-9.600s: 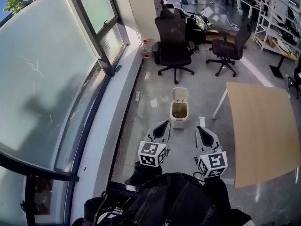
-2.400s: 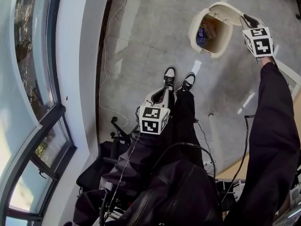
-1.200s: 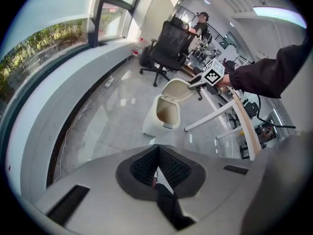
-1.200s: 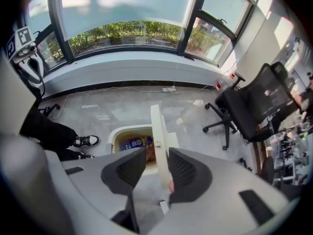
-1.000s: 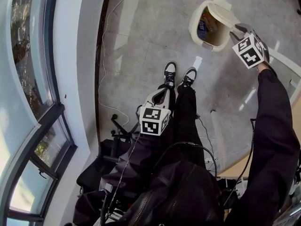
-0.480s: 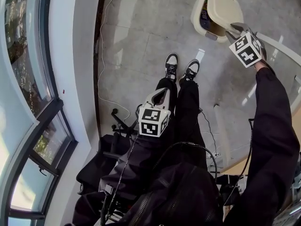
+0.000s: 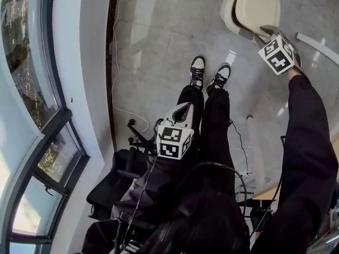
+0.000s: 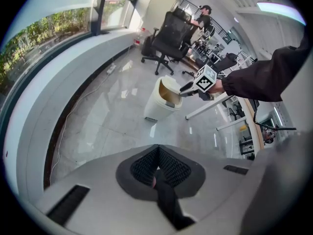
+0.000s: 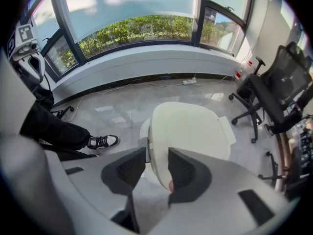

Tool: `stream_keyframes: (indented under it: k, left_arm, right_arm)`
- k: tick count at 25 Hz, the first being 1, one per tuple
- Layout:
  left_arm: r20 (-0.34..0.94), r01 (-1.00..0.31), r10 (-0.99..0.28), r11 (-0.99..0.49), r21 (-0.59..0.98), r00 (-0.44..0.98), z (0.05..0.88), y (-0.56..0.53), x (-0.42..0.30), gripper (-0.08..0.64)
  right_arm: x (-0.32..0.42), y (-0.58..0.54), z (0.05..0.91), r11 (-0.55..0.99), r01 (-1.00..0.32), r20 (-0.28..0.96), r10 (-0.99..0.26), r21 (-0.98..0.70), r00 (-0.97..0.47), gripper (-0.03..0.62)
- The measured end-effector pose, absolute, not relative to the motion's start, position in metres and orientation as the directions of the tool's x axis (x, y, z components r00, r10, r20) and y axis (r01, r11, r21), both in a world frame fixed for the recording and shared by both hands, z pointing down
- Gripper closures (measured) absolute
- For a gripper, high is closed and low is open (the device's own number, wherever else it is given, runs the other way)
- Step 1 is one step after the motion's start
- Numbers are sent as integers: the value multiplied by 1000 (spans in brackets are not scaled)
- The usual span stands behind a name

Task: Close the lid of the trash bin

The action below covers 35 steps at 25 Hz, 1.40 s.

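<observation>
The cream trash bin stands on the floor ahead of my feet. Its lid lies almost flat over the opening. In the left gripper view the bin still shows a narrow brown gap under the lid. My right gripper points steeply down at the lid's near edge. In the right gripper view the lid fills the middle, and the right gripper stands open over its rim. My left gripper hangs over my legs, far from the bin. In its own view the left gripper is shut on nothing.
My two shoes stand just short of the bin. A white cable runs along the window wall on the left. A white table leg crosses right of the bin. Black office chairs stand beyond it.
The lid has swung from upright and open down to almost flat, hiding the rubbish inside. My right gripper came down with it. My left gripper sank a little.
</observation>
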State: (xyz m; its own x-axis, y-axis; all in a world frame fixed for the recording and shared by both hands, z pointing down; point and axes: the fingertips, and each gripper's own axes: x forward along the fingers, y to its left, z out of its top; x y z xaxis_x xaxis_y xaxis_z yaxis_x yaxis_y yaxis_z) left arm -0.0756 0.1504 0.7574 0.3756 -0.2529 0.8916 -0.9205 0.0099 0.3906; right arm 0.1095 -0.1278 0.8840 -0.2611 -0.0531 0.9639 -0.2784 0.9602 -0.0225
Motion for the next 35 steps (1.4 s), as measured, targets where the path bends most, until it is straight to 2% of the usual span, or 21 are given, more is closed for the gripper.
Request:
stream_keyframes:
  k: [13, 35]
  left_arm:
    - [899, -921, -216, -8, 388, 381, 772, 181, -78, 558]
    - [898, -921, -221, -3, 389, 380, 771, 182, -88, 558]
  right_arm:
    - [105, -113, 936, 941, -335, 968, -47, -40, -245, 445]
    - [104, -112, 953, 933, -359, 978, -40, -38, -206, 439]
